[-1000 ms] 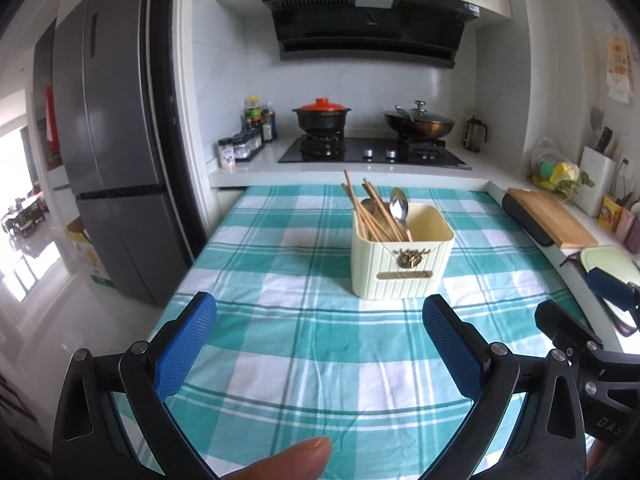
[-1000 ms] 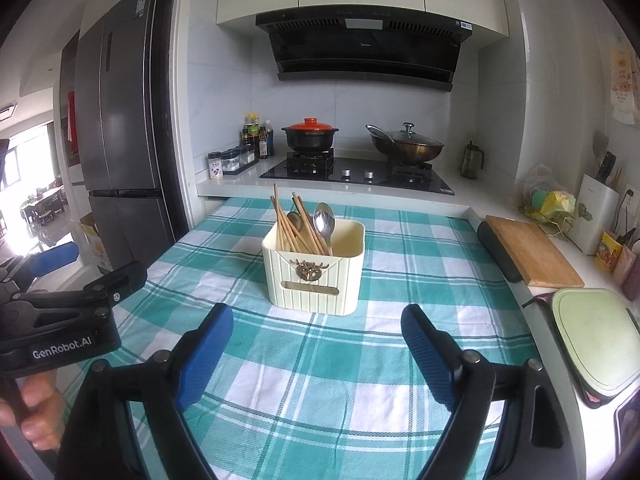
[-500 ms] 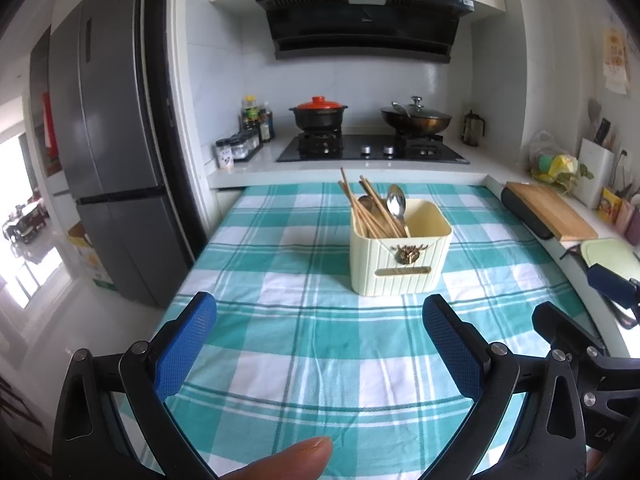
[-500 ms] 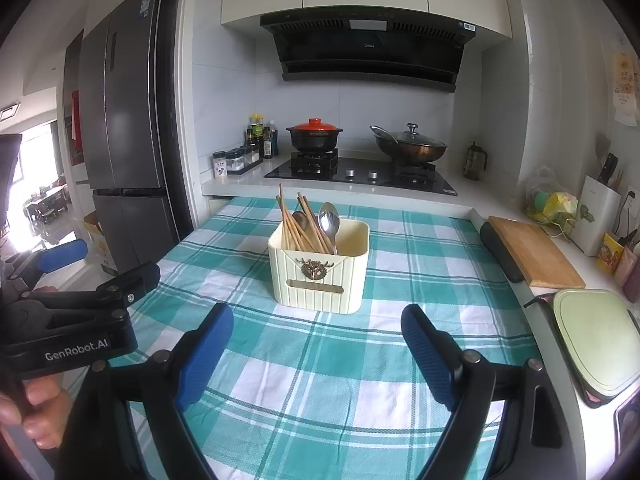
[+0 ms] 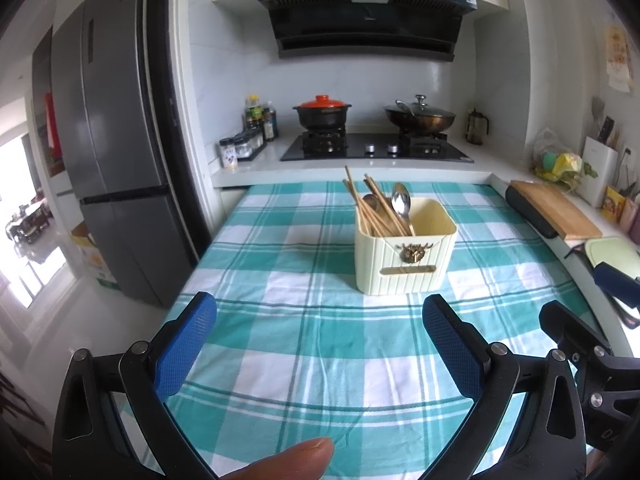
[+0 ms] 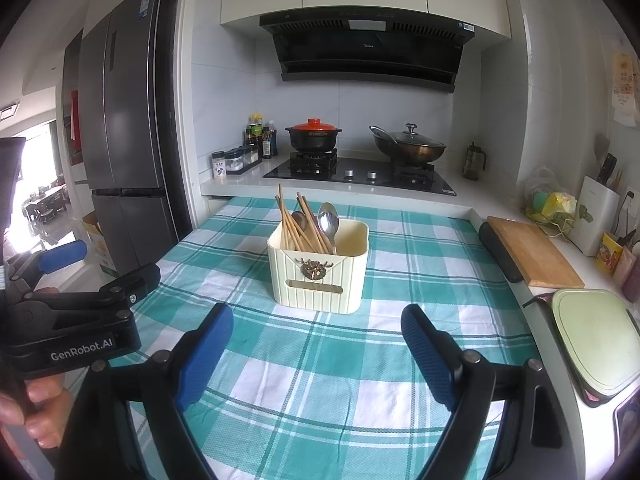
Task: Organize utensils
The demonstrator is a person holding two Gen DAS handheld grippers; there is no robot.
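Hovering wide open and empty, the right tool (image 6: 316, 344) is facing the utensil holder (image 6: 318, 276) straight ahead on the surface (image 6: 360, 380), chopsticks (image 6: 298, 226) standing near-upright

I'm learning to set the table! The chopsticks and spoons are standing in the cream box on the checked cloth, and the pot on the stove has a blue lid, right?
Almost. The pot's lid is red-orange, not blue, as the right wrist view shows. The chopsticks and spoons do stand in the cream box on the checked cloth.

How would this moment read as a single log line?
left tool: open, empty | right tool: open, empty | chopsticks, spoons: in holder | cloth
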